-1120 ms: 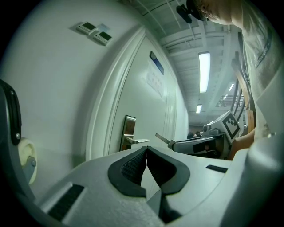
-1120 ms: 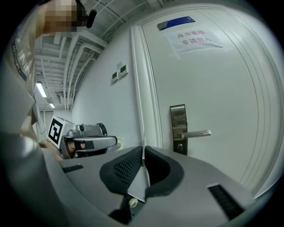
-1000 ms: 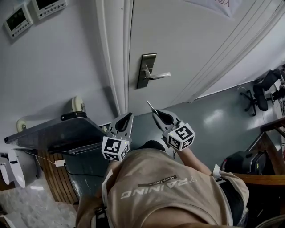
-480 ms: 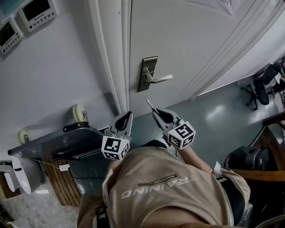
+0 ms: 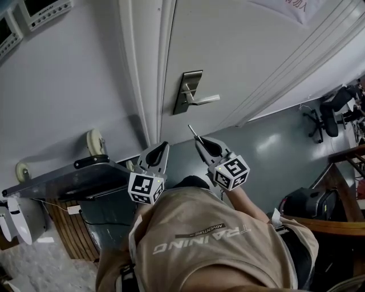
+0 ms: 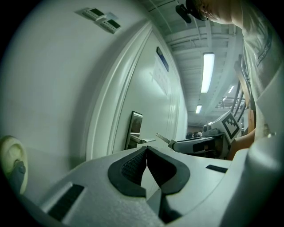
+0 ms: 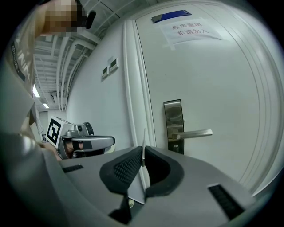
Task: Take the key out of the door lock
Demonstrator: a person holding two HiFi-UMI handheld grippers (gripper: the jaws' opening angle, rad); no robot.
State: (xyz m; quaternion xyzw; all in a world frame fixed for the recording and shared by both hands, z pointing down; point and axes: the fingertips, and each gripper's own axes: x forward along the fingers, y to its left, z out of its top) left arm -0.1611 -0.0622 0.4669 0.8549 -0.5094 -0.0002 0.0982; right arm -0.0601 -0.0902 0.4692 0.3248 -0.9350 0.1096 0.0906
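Head view: we see both grippers held low in front of a white door [image 5: 239, 51], above the person's beige shirt [image 5: 211, 245]. The right gripper [image 5: 201, 142] has its jaws clamped on the key [image 5: 193, 132]; the thin metal blade sticks out past the tips, angled up toward the lock plate [image 5: 188, 91] but clearly apart from it. The lever handle [image 5: 204, 100] juts right from the plate.

Right gripper view: we see the dark pads pressed on the key [image 7: 143, 146], blade upright between them. The lock plate [image 7: 173, 119] and lever handle [image 7: 195, 133] stand beyond, to the right of the tips, with a small round cylinder [image 7: 176, 148] under the lever. A paper notice [image 7: 191, 31] is taped high on the door. The left gripper [image 7: 108, 141] shows at the left, level with this one.

Left gripper view: we see the left gripper [image 6: 146, 150] with jaws closed together, nothing between the pads. The right gripper [image 6: 171, 142] and its key [image 6: 162, 138] sit to the right, near the lock plate [image 6: 134, 128].

Two wall panels [image 5: 43, 11] hang left of the door frame; an office chair [image 5: 331, 111] stands far right.
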